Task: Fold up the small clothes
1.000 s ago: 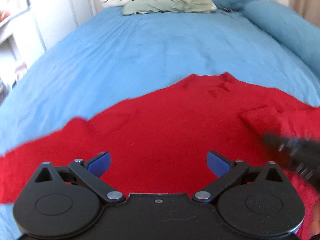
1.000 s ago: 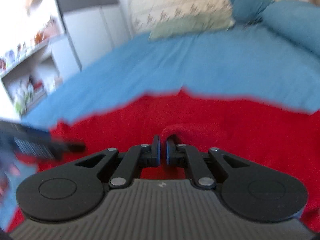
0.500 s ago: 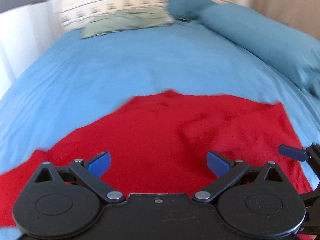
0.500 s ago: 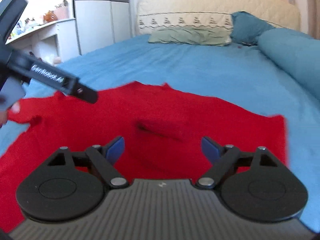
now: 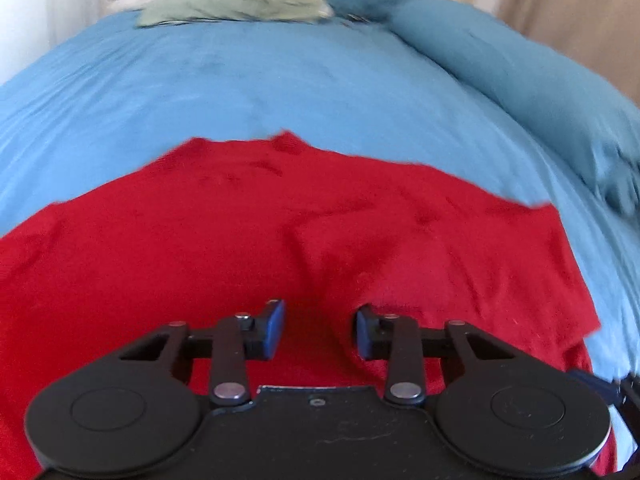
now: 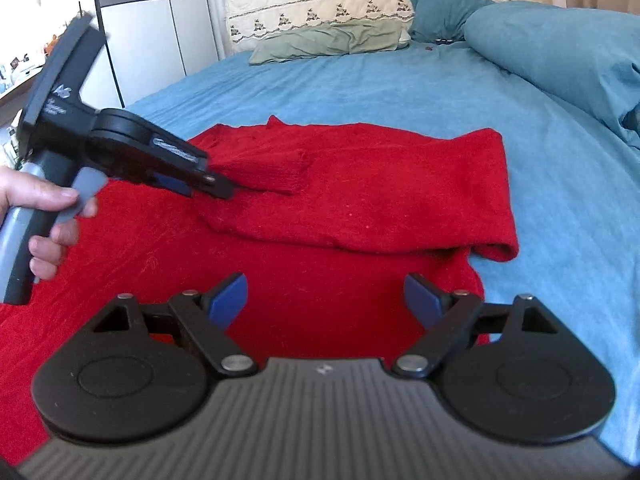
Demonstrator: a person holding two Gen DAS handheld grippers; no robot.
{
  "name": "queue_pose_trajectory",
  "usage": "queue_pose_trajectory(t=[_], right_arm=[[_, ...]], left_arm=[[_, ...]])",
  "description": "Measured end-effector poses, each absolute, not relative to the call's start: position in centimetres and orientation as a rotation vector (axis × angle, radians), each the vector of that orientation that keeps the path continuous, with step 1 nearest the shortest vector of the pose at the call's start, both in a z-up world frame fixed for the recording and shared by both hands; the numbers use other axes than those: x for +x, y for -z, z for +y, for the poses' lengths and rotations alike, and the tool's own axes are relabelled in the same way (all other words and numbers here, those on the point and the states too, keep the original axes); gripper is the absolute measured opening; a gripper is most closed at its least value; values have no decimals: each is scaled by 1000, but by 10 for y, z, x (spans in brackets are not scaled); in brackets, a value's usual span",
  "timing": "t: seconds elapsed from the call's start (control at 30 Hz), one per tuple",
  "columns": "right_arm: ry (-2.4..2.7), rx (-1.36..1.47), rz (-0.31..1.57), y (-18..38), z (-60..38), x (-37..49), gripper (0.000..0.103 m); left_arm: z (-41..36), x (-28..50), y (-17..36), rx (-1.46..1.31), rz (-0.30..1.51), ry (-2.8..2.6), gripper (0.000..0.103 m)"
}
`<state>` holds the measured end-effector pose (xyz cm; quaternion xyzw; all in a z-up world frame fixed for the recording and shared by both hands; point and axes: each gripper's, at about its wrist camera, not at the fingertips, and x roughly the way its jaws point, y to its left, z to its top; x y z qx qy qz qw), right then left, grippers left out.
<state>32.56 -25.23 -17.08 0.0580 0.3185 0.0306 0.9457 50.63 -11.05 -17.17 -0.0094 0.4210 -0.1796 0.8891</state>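
A red garment [image 6: 360,184] lies spread on the blue bed sheet [image 6: 400,88], its right side folded over toward the middle; it also fills the left wrist view [image 5: 200,248]. My left gripper [image 5: 318,332] hovers just above the cloth near a raised crease, its jaws partly closed with a gap and nothing between them. In the right wrist view it [image 6: 218,186] reaches in from the left, held by a hand, its tips at the folded flap. My right gripper [image 6: 326,300] is wide open and empty over the garment's near edge.
A green pillow [image 6: 328,40] and a cream headboard [image 6: 320,0] are at the far end. A rolled blue duvet [image 6: 560,48] lies along the right side. White cabinets [image 6: 160,32] stand to the left of the bed.
My right gripper opened, let go of the red cloth and pulled back. My left gripper's jaws narrowed from wide open and moved right, over the folded part.
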Motion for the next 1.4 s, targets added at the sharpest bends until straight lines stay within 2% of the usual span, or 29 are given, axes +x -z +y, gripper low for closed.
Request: queue_pose_trajectory(t=[0.4, 0.53, 0.7, 0.73, 0.8, 0.87, 0.93, 1.07, 1.1, 1.17, 1.23, 1.3, 1.33, 1.37, 1.4], right_arm=[[-42, 156, 641, 175, -258, 322, 102], [-45, 165, 639, 176, -257, 320, 103], [-44, 173, 636, 175, -257, 322, 103], [-44, 174, 636, 174, -256, 322, 103], [-46, 178, 635, 174, -256, 321, 103], [-46, 184, 634, 173, -257, 321, 103], [-47, 188, 633, 173, -258, 322, 103], [-48, 188, 633, 173, -259, 323, 103], [-48, 188, 633, 173, -259, 323, 103], [-49, 189, 633, 173, -260, 323, 103], [-50, 193, 632, 173, -261, 323, 103], [-51, 195, 631, 173, -261, 323, 103], [-51, 195, 632, 173, -261, 323, 103], [-51, 195, 632, 173, -261, 323, 103], [-52, 194, 632, 173, -261, 323, 103]], left_arm=[[-53, 487, 182, -324, 843, 289, 45], [-102, 479, 169, 34, 734, 319, 58], [-161, 475, 171, 372, 625, 403, 58], [-167, 475, 173, 401, 622, 419, 57], [-172, 480, 175, 417, 626, 420, 45], [-160, 488, 173, 326, 656, 379, 27], [-137, 497, 169, 164, 695, 338, 23], [-86, 505, 174, -111, 763, 272, 25], [-74, 503, 178, -178, 783, 276, 25], [-57, 500, 188, -284, 822, 282, 36], [-48, 491, 191, -337, 811, 308, 40], [-49, 488, 191, -338, 795, 343, 54], [-51, 486, 188, -336, 787, 359, 65], [-53, 486, 186, -339, 780, 367, 71], [-56, 487, 185, -342, 774, 368, 73]])
